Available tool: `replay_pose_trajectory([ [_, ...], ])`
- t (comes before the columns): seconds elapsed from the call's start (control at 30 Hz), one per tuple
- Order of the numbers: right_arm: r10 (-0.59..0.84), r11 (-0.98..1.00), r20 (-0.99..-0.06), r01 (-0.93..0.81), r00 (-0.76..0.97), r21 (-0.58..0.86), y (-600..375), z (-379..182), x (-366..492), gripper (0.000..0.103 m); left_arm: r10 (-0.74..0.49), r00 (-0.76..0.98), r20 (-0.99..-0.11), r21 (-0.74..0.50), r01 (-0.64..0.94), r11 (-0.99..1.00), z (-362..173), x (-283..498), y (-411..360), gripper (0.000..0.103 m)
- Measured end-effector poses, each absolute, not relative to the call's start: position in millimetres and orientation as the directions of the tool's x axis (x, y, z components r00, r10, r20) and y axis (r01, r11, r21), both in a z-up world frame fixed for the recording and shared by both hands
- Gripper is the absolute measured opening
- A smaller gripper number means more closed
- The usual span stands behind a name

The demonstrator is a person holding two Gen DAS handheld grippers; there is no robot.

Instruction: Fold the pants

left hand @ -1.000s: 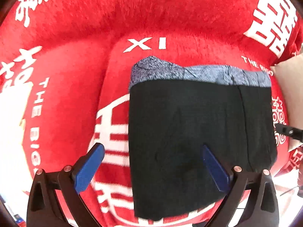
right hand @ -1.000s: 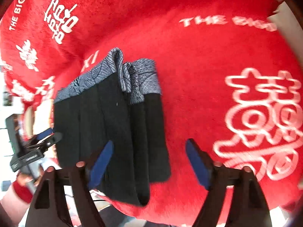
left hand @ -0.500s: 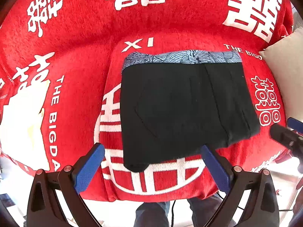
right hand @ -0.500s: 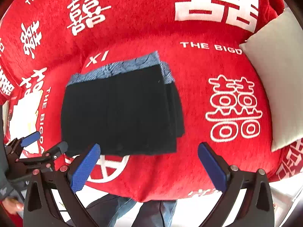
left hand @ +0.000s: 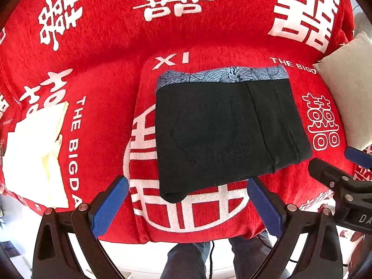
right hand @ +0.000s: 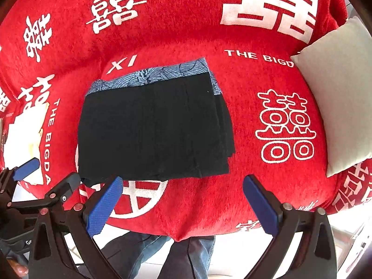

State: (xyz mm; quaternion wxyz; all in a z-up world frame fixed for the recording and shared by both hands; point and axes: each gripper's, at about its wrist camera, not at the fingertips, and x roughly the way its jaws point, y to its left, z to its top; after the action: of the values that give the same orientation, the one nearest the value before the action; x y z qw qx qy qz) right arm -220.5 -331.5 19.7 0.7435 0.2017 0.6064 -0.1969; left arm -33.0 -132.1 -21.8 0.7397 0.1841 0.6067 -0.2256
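The black pants (left hand: pixel 223 134) lie folded into a compact rectangle on the red sofa seat (left hand: pixel 104 107), with a blue patterned waistband along the far edge. They also show in the right wrist view (right hand: pixel 151 130). My left gripper (left hand: pixel 186 204) is open and empty, held back above the seat's front edge, apart from the pants. My right gripper (right hand: pixel 183 204) is open and empty, also pulled back from the pants. The right gripper shows at the right of the left wrist view (left hand: pixel 344 181).
The sofa is covered in a red throw with white characters (right hand: pixel 267 2). A beige cushion (right hand: pixel 339 93) lies at the right. A folded pale yellow cloth (left hand: pixel 34 153) lies at the left. The person's legs in jeans (left hand: pixel 190 260) stand below the seat edge.
Both grippers have drawn back and up from the pants, which now look smaller and lie flat. The folded layers on the right edge have settled.
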Motion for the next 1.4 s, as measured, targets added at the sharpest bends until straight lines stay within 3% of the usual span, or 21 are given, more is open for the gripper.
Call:
replay_pose_trajectory([
  [0.43, -0.095, 0.823, -0.979, 0.568, 0.182, 0.026, -315, 35, -230, 0.103, -0.145, 0.146, -0.979, -0.038, 0.563, 0.825, -13, -40, -115, 0.102],
  [1.4, -0.043, 0.874, -0.985, 0.484, 0.169, 0.045, -349, 25, -231, 0.103, -0.021, 0.133, -0.991, 0.049, 0.506, 0.861, -18, -66, -144, 0.102],
])
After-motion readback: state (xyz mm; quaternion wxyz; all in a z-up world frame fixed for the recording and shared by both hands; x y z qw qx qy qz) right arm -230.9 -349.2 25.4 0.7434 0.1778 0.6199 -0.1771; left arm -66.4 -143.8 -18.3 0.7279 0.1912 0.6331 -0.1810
